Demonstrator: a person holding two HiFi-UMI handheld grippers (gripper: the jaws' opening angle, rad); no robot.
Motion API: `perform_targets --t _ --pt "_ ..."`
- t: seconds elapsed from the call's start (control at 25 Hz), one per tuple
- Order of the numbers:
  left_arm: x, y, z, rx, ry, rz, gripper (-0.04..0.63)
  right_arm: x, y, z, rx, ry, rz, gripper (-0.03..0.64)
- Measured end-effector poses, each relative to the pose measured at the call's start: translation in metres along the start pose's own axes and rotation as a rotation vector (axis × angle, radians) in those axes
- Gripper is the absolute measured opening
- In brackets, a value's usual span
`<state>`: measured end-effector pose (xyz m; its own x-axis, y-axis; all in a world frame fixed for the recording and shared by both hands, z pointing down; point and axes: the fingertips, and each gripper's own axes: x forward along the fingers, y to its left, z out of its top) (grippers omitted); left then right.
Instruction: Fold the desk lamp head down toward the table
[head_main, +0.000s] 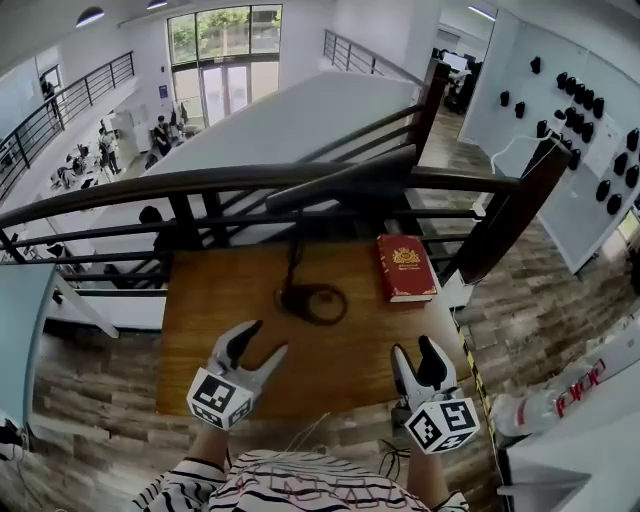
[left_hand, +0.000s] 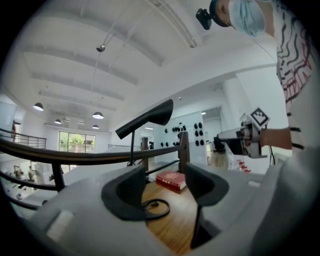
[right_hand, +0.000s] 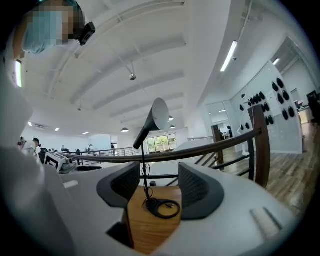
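The desk lamp stands at the back middle of the wooden table (head_main: 200, 300), on a black ring base (head_main: 312, 302) with a thin stem. Its long black head (head_main: 340, 185) sits high, angled up over the railing. In the left gripper view the lamp head (left_hand: 147, 117) rises to the right above the ring base (left_hand: 156, 208). The right gripper view shows the lamp head (right_hand: 153, 119) and ring base (right_hand: 163, 207) straight ahead. My left gripper (head_main: 262, 342) (left_hand: 162, 192) and right gripper (head_main: 414, 352) (right_hand: 159, 187) hover near the table's front edge, both open and empty, well short of the lamp.
A red book (head_main: 405, 267) (left_hand: 171, 180) lies at the table's back right. A dark railing (head_main: 220, 182) with a thick post (head_main: 510, 215) runs just behind the table, over a drop to a lower floor. A white wall with black pegs (head_main: 590, 110) stands at right.
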<state>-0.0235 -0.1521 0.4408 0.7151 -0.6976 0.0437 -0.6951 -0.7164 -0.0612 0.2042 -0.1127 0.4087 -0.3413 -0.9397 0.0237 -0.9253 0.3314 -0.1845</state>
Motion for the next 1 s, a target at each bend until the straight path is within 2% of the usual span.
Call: perform_targets --t 0.24,0.44,0.68,1.0 --pt "0.033 -0.007 -0.002 0.025 0.009 0.083 0.244 0.017 -0.029 0.027 -0.074 -0.029 0.112 0.227" --pt "0.054 -0.003 0.003 0.057 0.023 0.099 0.245 0.031 -0.034 0.053 -0.117 -0.067 0.164 0.227" --pt "0.096 0.025 0.017 0.080 0.008 0.063 0.244 0.063 -0.037 0.102 -0.188 -0.150 0.169 0.227" --pt "0.133 0.069 0.036 0.092 -0.035 0.016 0.244 0.107 -0.017 0.169 -0.297 -0.256 0.188 0.226"
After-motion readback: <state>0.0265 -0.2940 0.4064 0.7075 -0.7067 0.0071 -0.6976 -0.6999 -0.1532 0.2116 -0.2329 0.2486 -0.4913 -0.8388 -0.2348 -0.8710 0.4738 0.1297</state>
